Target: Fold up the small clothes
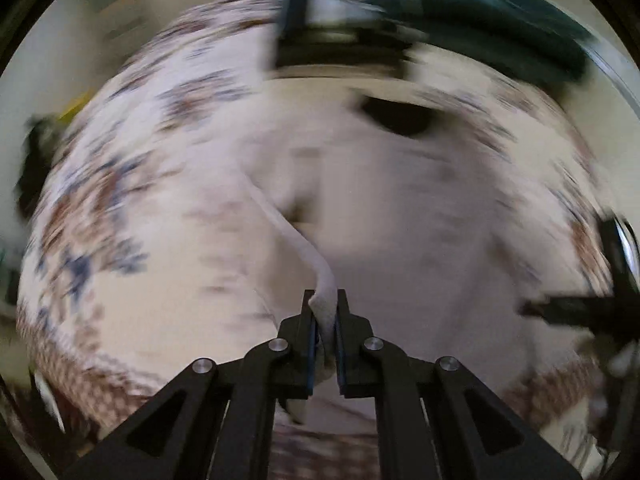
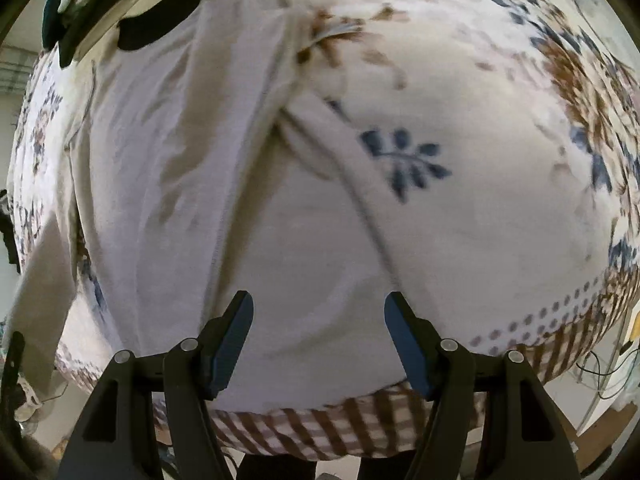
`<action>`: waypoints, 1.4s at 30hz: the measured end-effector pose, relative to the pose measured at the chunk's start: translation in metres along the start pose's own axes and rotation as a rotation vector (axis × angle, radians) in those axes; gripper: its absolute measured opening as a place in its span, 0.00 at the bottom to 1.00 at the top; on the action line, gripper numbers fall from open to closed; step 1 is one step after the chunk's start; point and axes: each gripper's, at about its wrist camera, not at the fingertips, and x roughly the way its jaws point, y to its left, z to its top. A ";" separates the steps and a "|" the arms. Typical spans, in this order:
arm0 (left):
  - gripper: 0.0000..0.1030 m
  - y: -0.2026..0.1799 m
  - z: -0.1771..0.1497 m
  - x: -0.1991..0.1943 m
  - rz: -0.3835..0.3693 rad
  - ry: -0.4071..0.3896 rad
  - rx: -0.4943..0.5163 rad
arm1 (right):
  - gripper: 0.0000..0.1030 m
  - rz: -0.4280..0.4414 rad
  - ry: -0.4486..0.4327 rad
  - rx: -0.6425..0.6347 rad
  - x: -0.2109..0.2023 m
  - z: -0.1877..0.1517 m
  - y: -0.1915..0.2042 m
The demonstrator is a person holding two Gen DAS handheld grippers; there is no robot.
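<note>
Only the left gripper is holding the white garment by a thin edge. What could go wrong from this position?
1. The left gripper pinches only a narrow hem of the white garment, so the cloth may slip out when pulled.
2. The right gripper hangs open above the cloth with nothing between its fingers, so a one-sided pull could bunch the garment.
3. The floral tablecloth underneath may be dragged along.

We see a floral tablecloth (image 2: 500, 92) with a brown checked border (image 2: 304, 428) covering the table, a dark teal cloth heap (image 1: 492, 20) at its far edge, and loose cables (image 2: 600, 372) off one corner.
</note>
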 end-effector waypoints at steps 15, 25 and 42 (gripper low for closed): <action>0.45 -0.146 -0.038 0.082 -0.081 0.311 0.051 | 0.68 0.037 0.062 0.153 -0.032 -0.006 -0.207; 0.89 0.016 0.043 0.053 -0.005 0.177 -0.220 | 0.68 0.164 0.064 0.110 -0.082 0.077 -0.255; 0.08 0.053 0.264 0.246 -0.148 0.172 -0.071 | 0.67 0.326 -0.107 -0.012 -0.114 0.361 -0.103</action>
